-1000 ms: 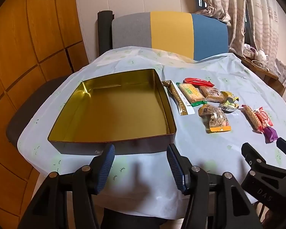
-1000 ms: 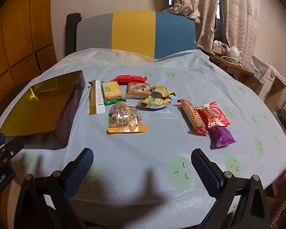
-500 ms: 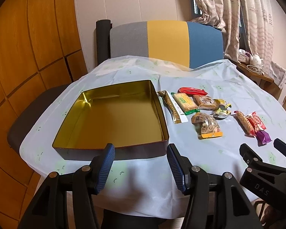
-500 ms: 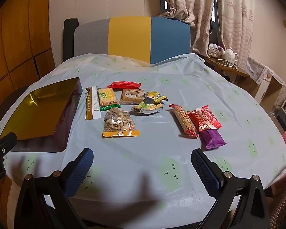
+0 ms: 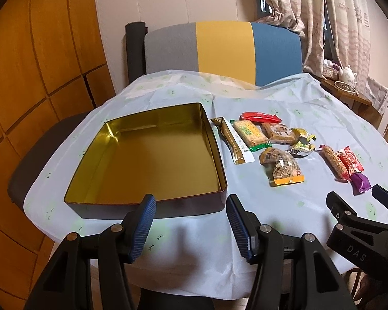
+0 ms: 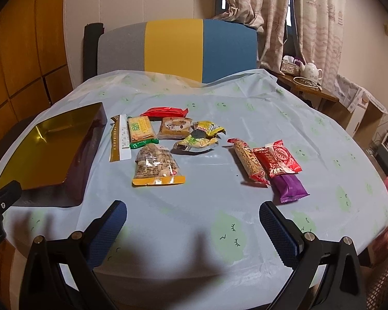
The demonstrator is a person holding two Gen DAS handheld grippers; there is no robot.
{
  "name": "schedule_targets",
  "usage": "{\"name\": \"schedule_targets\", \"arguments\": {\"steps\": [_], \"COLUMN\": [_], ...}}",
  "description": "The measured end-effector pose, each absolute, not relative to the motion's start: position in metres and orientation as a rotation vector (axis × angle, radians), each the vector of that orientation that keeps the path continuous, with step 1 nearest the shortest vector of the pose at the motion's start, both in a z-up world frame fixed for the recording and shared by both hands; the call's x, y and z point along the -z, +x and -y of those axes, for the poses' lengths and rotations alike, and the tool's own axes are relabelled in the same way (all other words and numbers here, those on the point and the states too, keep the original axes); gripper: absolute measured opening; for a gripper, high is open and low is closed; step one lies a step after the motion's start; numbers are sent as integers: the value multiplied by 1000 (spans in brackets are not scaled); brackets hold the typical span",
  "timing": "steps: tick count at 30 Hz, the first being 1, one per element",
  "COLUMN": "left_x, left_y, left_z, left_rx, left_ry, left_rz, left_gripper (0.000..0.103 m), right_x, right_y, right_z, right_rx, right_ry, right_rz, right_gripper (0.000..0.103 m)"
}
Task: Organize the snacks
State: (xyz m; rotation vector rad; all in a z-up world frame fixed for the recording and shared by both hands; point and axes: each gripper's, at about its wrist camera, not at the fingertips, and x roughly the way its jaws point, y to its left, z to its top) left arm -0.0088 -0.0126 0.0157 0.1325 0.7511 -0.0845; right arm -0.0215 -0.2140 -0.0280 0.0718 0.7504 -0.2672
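Note:
An empty gold-lined tin (image 5: 152,155) (image 6: 46,149) rests on the left of the table. Beside it lie several wrapped snacks: a long gold stick pack (image 5: 232,142) (image 6: 119,139), a green cracker pack (image 5: 251,135) (image 6: 140,130), a red pack (image 6: 165,112), a clear bag with an orange edge (image 5: 282,166) (image 6: 155,166), a grain bar (image 6: 248,160), a red square pack (image 6: 278,159) and a purple bar (image 6: 291,188). My left gripper (image 5: 191,226) hovers open just in front of the tin. My right gripper (image 6: 194,232) (image 5: 359,201) hovers open near the table's front edge, empty.
A pale blue tablecloth (image 6: 207,201) covers the round table. A grey, yellow and blue chair (image 6: 176,49) stands at the far side. A side table with a teapot (image 6: 311,71) and curtains are at the right; wooden panels (image 5: 38,51) at the left.
Both views have drawn back and up a little, so the tin and snacks look smaller and farther off. Nothing on the table has moved; both grippers stay open.

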Motion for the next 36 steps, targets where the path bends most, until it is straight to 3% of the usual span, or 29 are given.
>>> {"name": "schedule_targets", "arguments": {"steps": [36], "left_x": [1], "left_y": [8], "left_z": [46], "left_rx": [163], "left_ry": [215], "left_rz": [-823], "left_gripper": [58], "right_x": [48], "right_y": [-10], "right_z": [251], "right_rx": [302], "right_ry": [142], "right_rz": [-783], "right_gripper": [103]}}
